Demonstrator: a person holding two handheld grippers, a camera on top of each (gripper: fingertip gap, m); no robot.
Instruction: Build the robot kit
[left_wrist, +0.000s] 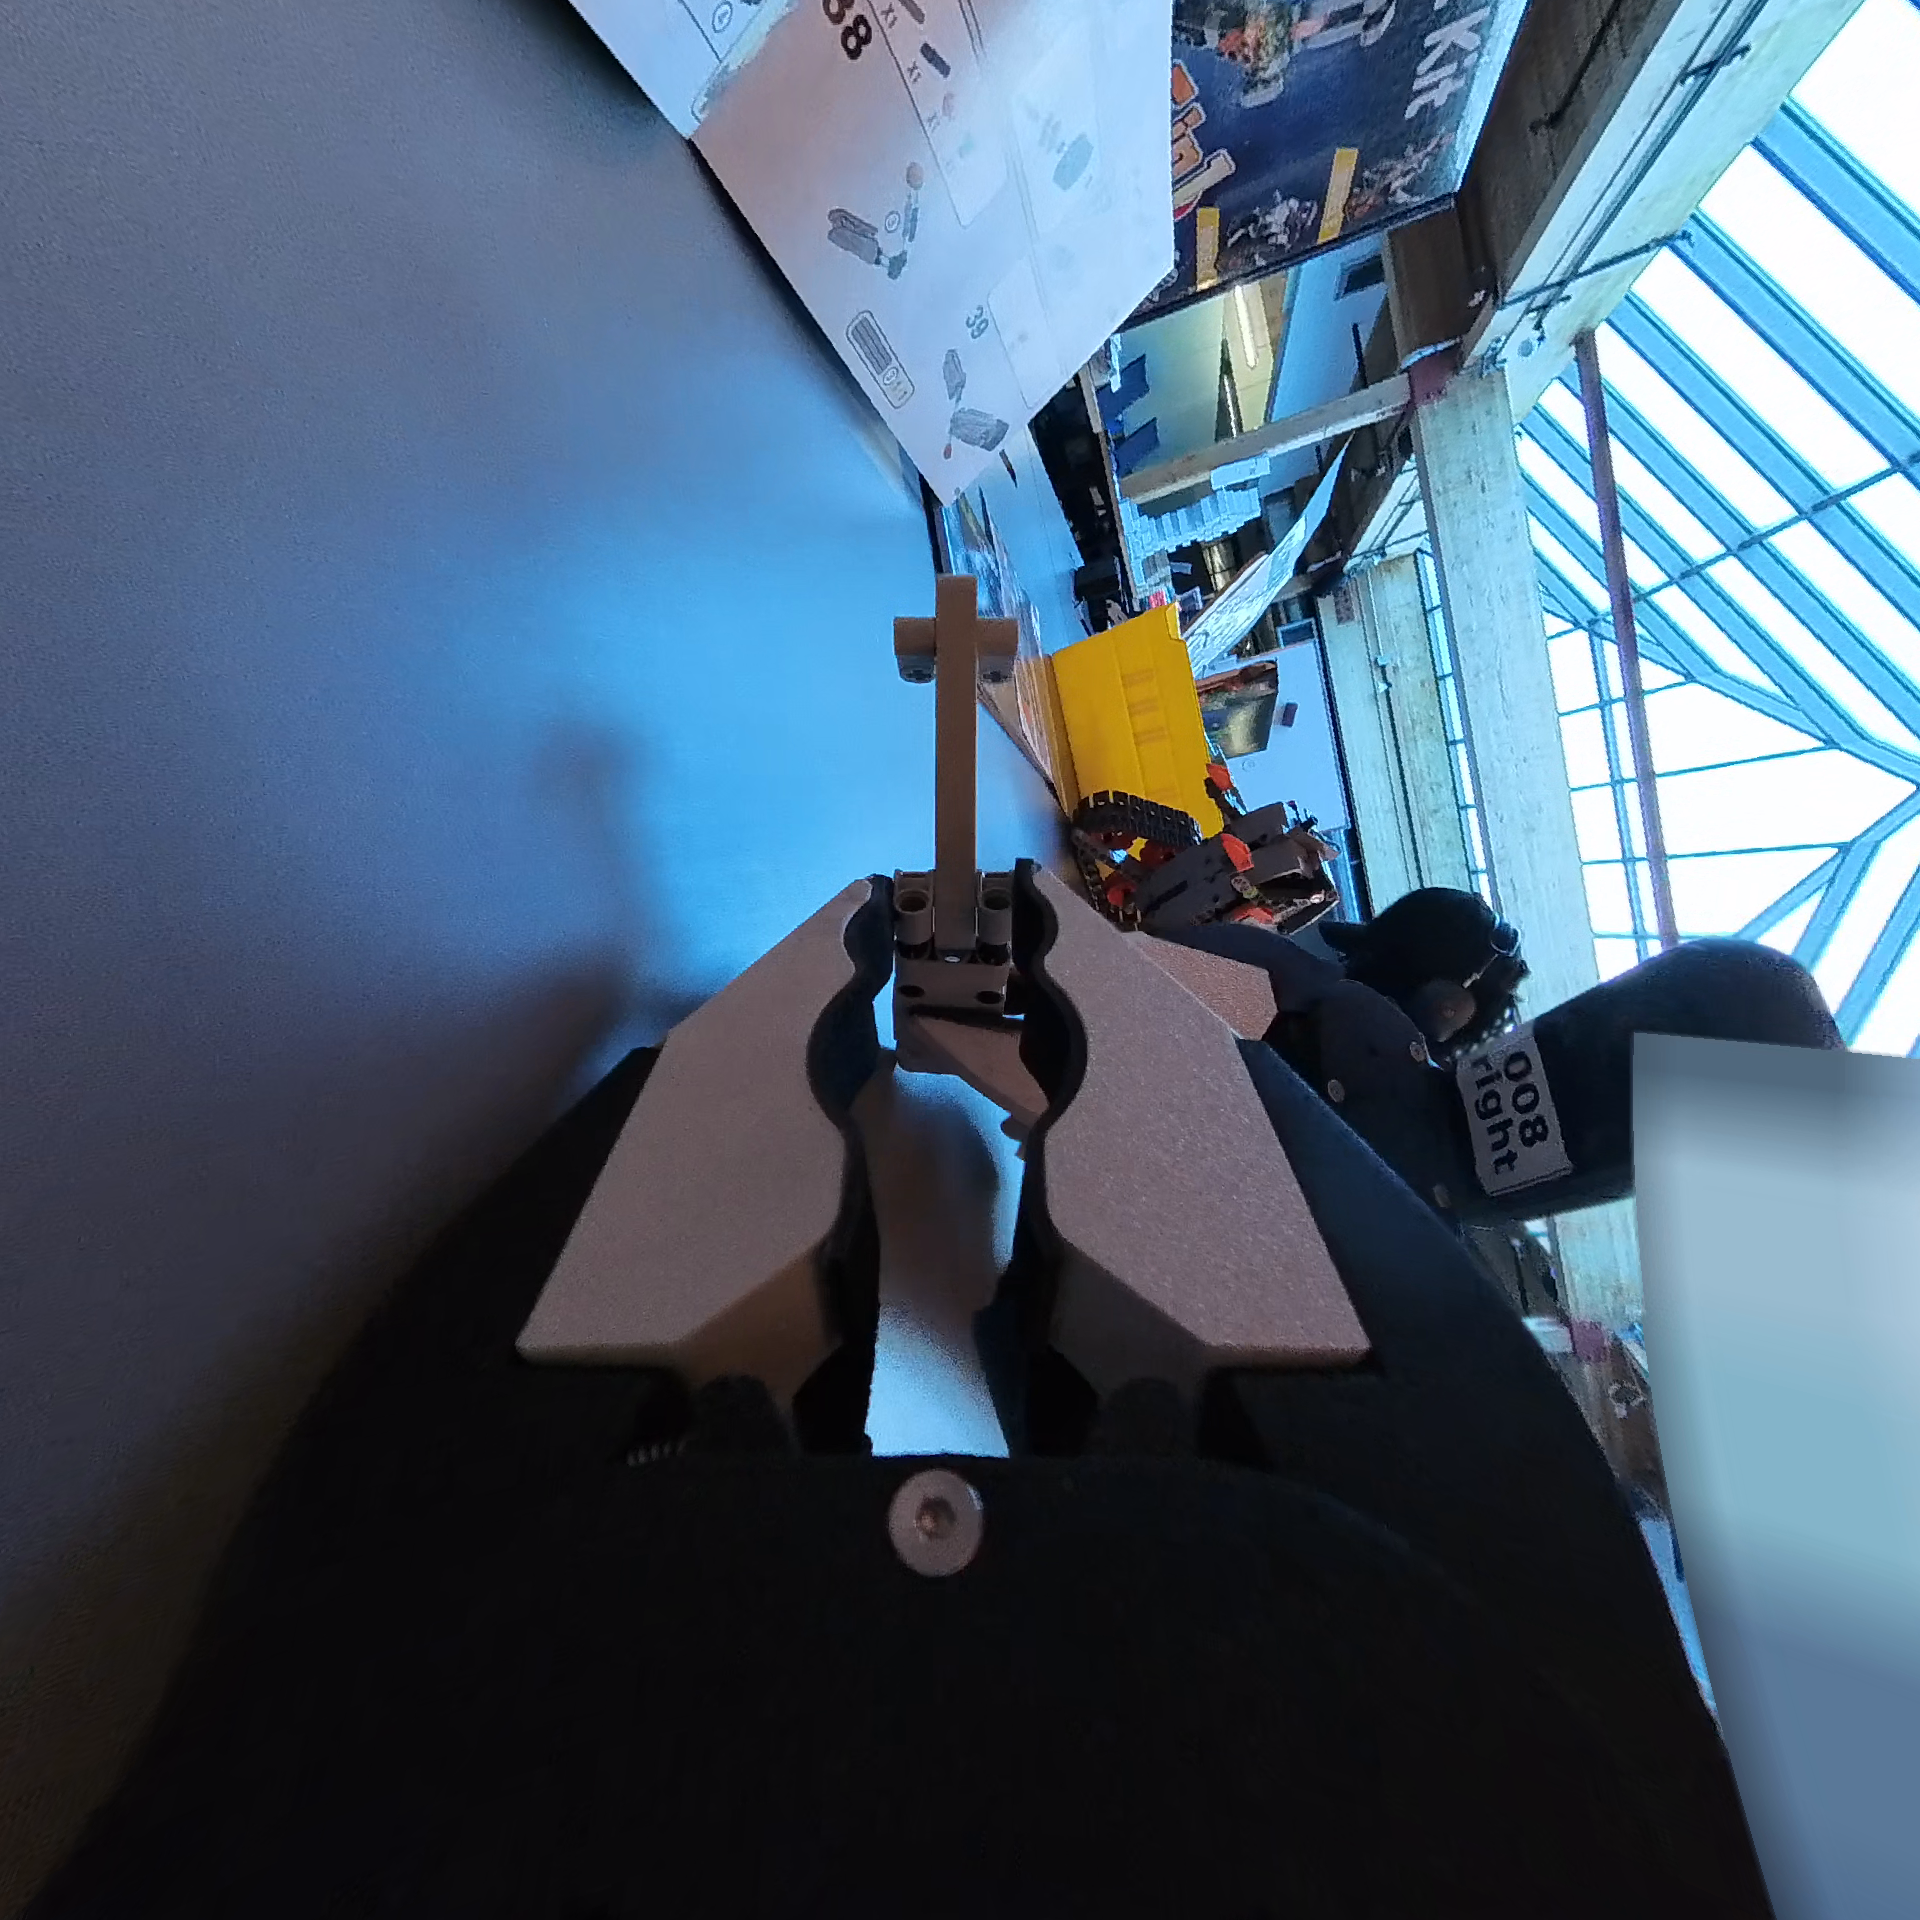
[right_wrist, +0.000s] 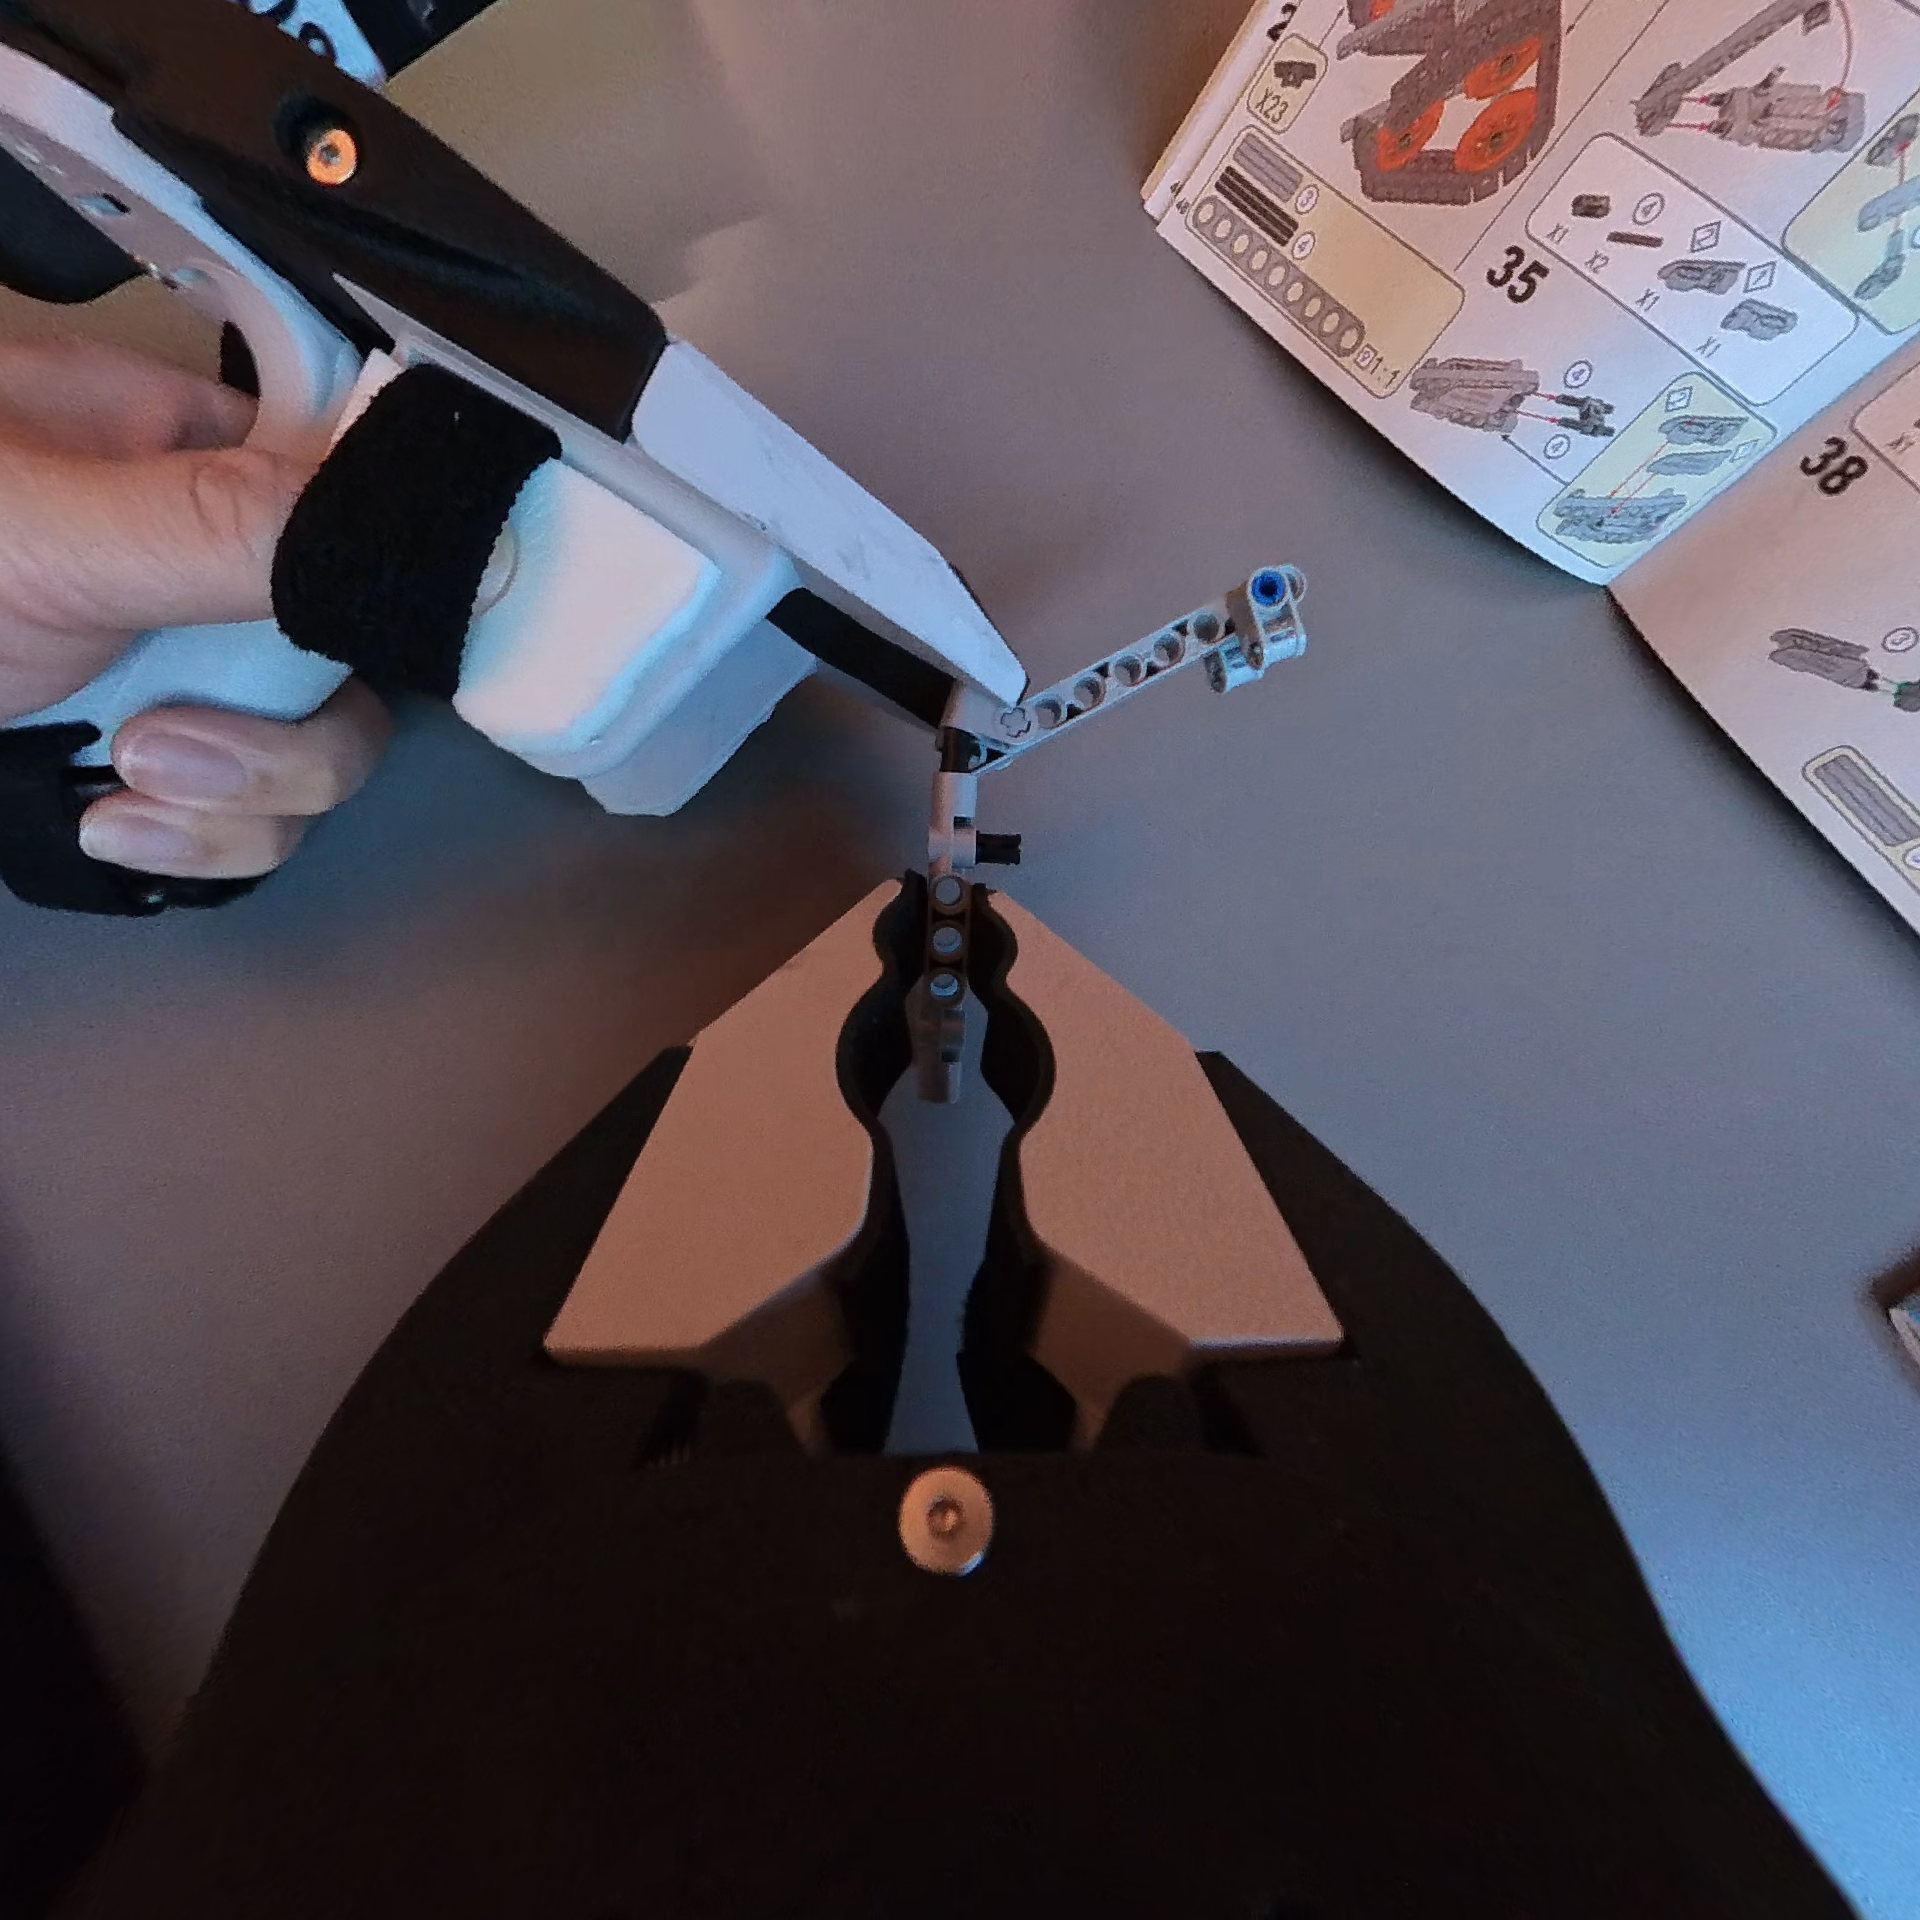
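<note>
Here, long grey holed plastic beam assembly (right_wrist: 1127, 665) clamped at elbow by left gripper (left_wrist: 954, 935); short grey connector piece (right_wrist: 948, 982) pinched in right gripper (right_wrist: 948, 935) fingers above grey worktop (right_wrist: 1351, 987). Risk judged: misaligned pin, joint popped apart.

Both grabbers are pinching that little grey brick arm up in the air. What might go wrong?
Two risks, both guesses:
1. Each hand-held gripper, left and right, pinches the grey brick assembly only at its fingertips, so it may slip and drop onto the table.
2. Its joints are thin, so pulling apart might pop them.
</note>
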